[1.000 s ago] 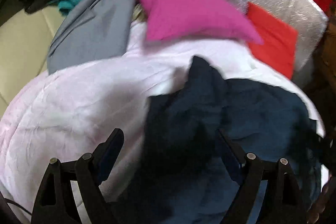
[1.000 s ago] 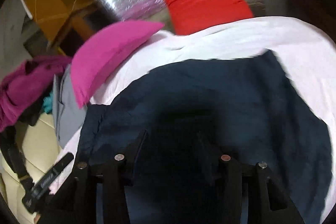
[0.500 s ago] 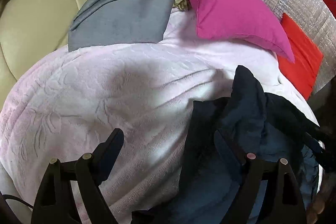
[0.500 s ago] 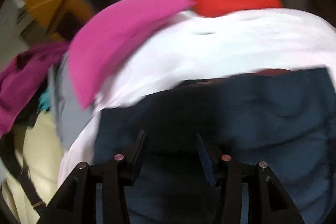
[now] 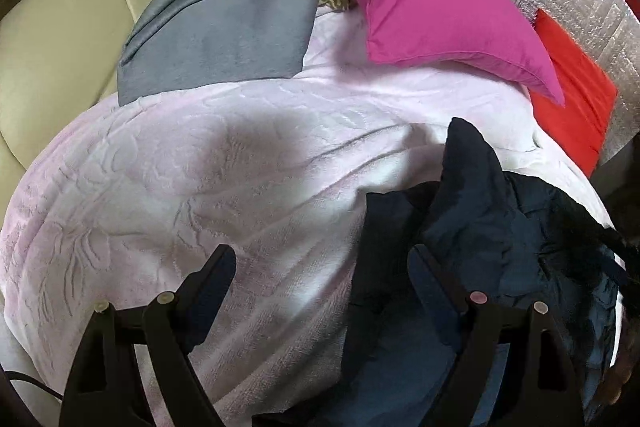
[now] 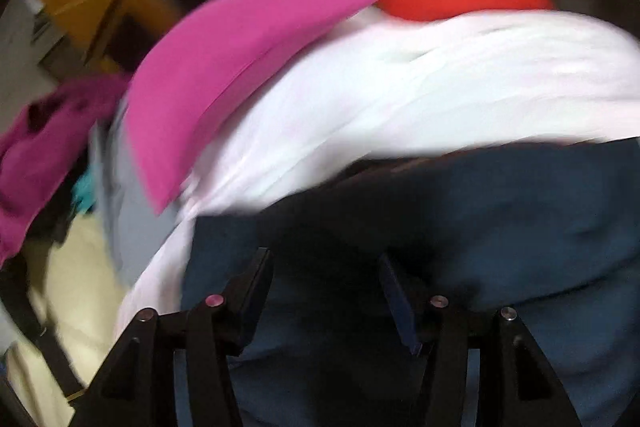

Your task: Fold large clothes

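Navy garment (image 5: 492,239) crumpled on pink blanket (image 5: 208,167), left hand-held gripper (image 5: 320,267) and right hand-held gripper (image 6: 326,267) both agape, empty

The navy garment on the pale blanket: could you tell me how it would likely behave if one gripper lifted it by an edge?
The navy garment would probably hang limp: it lies bunched in soft folds with one peak. It likely would not slide freely, since the blanket looks textured. Being large, most of it would probably drag.

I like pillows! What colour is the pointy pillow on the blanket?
Bright pink: the pillow shows sharpest in the left wrist view.
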